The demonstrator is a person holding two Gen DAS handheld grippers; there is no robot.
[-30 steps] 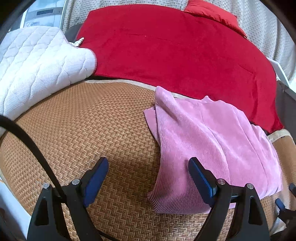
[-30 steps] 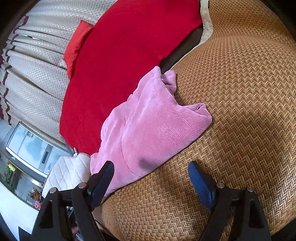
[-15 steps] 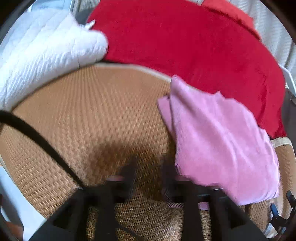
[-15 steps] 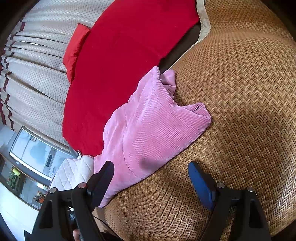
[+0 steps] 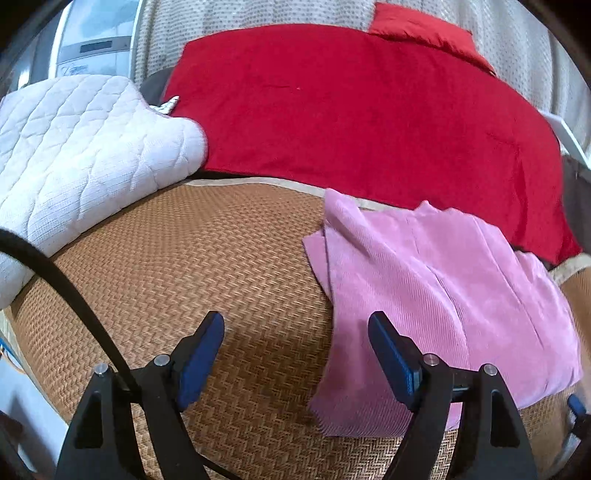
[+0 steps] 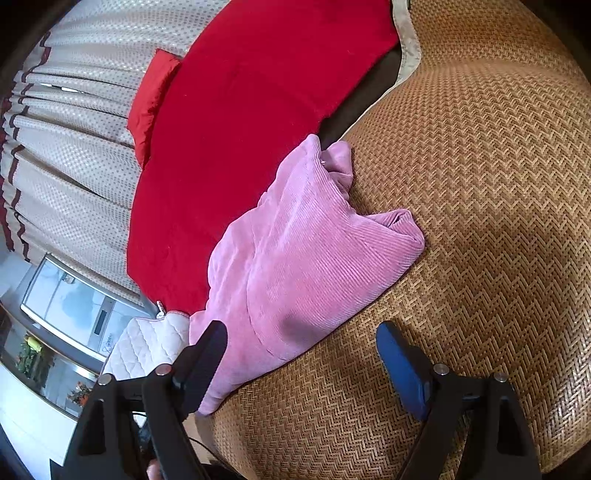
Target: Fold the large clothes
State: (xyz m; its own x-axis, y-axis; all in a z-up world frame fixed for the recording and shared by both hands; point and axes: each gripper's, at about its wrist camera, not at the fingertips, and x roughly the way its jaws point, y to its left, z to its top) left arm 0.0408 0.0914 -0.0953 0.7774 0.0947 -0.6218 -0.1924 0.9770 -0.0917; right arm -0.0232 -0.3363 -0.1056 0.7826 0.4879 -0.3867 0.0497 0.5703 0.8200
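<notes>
A folded pink corduroy garment (image 5: 443, 295) lies on the woven rattan mat (image 5: 203, 258), its far edge against a red blanket. In the left wrist view my left gripper (image 5: 295, 336) hovers over the garment's near left edge. Its jaws are opening, the blue pads (image 5: 201, 354) touch nothing, and the cloth's corner lies below the gap. In the right wrist view the same garment (image 6: 314, 266) lies slantwise across the mat (image 6: 480, 184). My right gripper (image 6: 303, 343) stands open just short of the garment's near edge, holding nothing.
A red blanket (image 5: 351, 110) and red pillow (image 5: 424, 29) fill the back. A white quilted pad (image 5: 74, 147) lies at the left, with a curtain (image 6: 74, 147) and a white appliance (image 5: 96, 40) behind. A black cable (image 5: 66, 295) crosses the left view.
The left gripper's jaws narrowed in a blurred dip toward the mat, then widened again and drew back. The garment has not moved. The right gripper stayed still and open.
</notes>
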